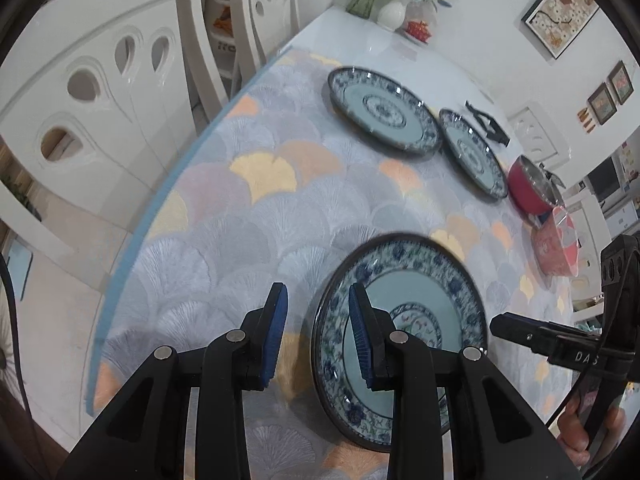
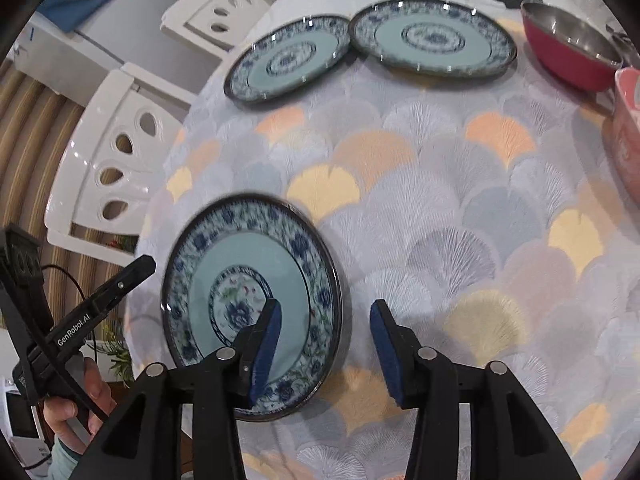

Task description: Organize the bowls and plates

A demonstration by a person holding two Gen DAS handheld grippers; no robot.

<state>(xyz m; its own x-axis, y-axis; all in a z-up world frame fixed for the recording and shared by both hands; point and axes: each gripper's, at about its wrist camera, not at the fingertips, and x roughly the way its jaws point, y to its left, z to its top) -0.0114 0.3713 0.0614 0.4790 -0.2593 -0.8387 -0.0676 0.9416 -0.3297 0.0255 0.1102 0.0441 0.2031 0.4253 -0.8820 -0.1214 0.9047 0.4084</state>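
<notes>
1. Little seems done: the near blue-and-white floral ceramic plate (image 2: 252,304) lies alone by the tabletop's near edge, while two matching plates (image 2: 432,38) touch rims toward the far edge, unstacked.
2. A red metal-lined bowl (image 2: 568,56) and a pink bowl (image 2: 628,136) sit apart at the far right corner.
3. The left gripper (image 1: 318,330) and right gripper (image 2: 324,354) are spread, holding nothing, flanking the near plate's rim.
4. A fan-patterned pastel tablecloth (image 2: 440,216) covers the table; white carved chairs (image 1: 104,92) surround it.

Three blue-patterned plates lie on the table (image 2: 440,184): the near plate (image 2: 248,280), and two beyond it, the left far plate (image 2: 288,64) and right far plate (image 2: 432,40). Two bowls sit right of those: a red bowl (image 2: 568,48) and a pink bowl (image 2: 628,128).
</notes>
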